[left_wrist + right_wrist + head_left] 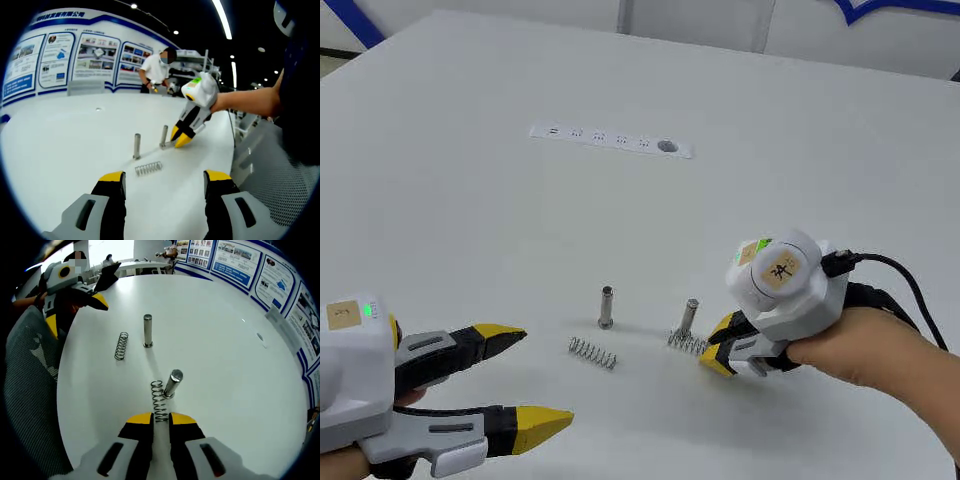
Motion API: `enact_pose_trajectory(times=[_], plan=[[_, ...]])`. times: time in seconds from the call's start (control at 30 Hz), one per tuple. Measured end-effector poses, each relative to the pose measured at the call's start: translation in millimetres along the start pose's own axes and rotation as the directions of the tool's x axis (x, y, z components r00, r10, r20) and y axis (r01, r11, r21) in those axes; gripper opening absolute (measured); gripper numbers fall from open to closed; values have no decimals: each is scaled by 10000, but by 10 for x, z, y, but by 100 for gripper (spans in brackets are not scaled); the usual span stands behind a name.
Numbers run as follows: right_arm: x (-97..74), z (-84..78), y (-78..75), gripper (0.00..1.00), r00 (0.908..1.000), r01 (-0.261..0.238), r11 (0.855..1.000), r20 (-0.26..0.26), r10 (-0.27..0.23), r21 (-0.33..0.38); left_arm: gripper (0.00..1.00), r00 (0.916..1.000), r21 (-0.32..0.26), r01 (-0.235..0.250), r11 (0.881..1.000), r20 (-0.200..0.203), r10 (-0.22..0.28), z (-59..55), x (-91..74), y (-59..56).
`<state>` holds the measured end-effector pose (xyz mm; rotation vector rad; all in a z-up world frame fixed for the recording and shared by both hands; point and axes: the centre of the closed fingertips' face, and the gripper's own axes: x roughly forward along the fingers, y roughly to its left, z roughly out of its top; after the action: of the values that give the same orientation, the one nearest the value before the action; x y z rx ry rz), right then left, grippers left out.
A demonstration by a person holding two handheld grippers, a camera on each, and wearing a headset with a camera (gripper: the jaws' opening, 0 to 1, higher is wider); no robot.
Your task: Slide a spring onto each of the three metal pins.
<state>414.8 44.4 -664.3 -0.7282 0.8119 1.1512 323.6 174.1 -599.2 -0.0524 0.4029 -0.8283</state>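
Yellow-tipped jaws of the left gripper (548, 375) stood wide apart at the near edge of the white worktop (470, 220), grasping nothing and pointed toward the work. Across from it, the right gripper (161, 419) had its jaws clenched on the near end of a spring (159, 400). That spring lay low along the worktop, its far end just beside the foot of the nearer pin (172, 382). A second pin (147, 330) stood upright farther off, with a loose spring (121, 345) lying flat beside it, apart from both grippers.

The step in hand looked to be threading the held spring onto the nearer pin, and neither pin wore a spring yet. Doing it well would call for:
- Raising the spring clear above the pin's head, then turning it upright so its open end faced down.
- Keeping the pinch light and at one end, since coils squeezed hard would likely buckle or close the bore.
- Centring before lowering. The pin looked free-standing, so a sideways nudge could topple it.
- Bracing the pin's base with the free left gripper.
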Motion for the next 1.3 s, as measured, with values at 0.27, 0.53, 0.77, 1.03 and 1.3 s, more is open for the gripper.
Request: enact_pose_trajectory(times=[0.27,0.53,0.77,1.03,1.3], plan=[[-12,-11,18,12,10000,-34,10000,-72,35,83,64,10000,-21,7,10000,15,-7,-1,-1,-6],[-128,19,66,11,9999,62,9999,-146,-63,-80,64,10000,-3,64,10000,46,-64,9,14,-17],[-267,135,80,11,9997,233,9994,10,-233,-271,63,9999,27,127,9999,69,-127,19,27,-31],[-345,220,86,11,9995,306,9986,105,-302,-428,63,9998,28,133,9999,114,-133,26,23,-33],[-409,243,106,11,9996,288,9988,86,-285,-393,63,9998,63,159,9999,116,-160,31,19,-38]])
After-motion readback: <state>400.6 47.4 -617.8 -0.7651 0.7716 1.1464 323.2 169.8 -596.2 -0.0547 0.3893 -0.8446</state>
